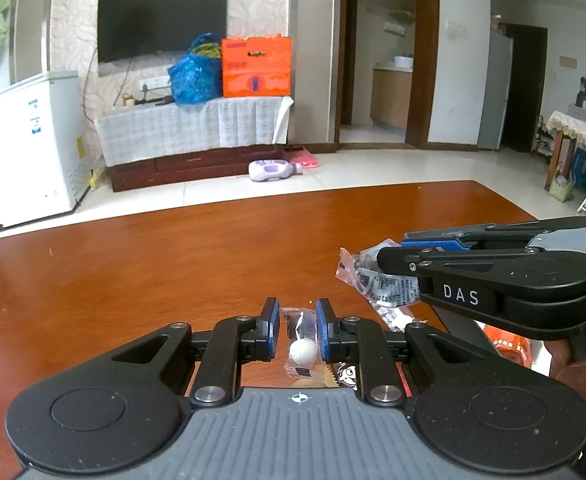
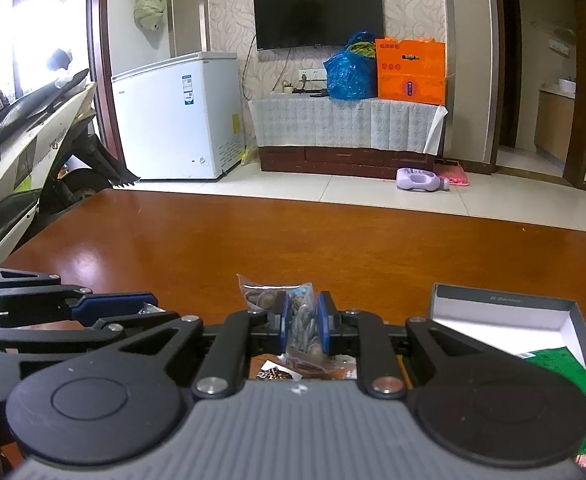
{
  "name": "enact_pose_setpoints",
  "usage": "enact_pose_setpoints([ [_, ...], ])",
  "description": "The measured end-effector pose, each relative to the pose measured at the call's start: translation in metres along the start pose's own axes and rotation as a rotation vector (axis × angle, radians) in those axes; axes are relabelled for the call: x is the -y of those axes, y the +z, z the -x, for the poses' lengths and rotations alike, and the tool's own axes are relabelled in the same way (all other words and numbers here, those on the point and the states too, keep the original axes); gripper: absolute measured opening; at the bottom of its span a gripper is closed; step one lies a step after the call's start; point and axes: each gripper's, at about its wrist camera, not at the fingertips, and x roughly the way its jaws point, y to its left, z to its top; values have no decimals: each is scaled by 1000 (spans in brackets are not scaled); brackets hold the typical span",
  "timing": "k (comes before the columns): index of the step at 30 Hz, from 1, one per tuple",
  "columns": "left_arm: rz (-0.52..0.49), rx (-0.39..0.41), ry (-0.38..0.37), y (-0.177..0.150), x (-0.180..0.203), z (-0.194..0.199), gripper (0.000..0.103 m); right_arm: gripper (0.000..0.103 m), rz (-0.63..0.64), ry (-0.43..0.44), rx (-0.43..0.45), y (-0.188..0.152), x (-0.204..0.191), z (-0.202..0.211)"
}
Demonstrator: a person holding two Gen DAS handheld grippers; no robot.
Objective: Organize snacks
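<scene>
Print on the clear crinkled snack wrapper: too small to read. Orange packet: mostly hidden under the right gripper. Green foil packet in the grey open cardboard box: cut by the frame edge.

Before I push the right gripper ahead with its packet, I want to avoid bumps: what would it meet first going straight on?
Probably only the bare wooden table. The right gripper, shut on a clear snack packet, points down at it; the open box sits off to its right. Depth is uncertain.
</scene>
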Motion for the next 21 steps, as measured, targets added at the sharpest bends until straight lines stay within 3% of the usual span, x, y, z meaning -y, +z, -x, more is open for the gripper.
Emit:
enact_pose_setpoints([
  [10, -7, 4, -24, 3, 0, -1, 21, 15, -7, -12, 13, 2, 0, 12],
  [15, -17, -8, -28, 4, -2, -5, 21, 7, -7, -14, 19, 7, -5, 14],
  [21, -8, -13, -20, 6, -6, -9, 21, 8, -14, -11, -47, 5, -2, 9],
])
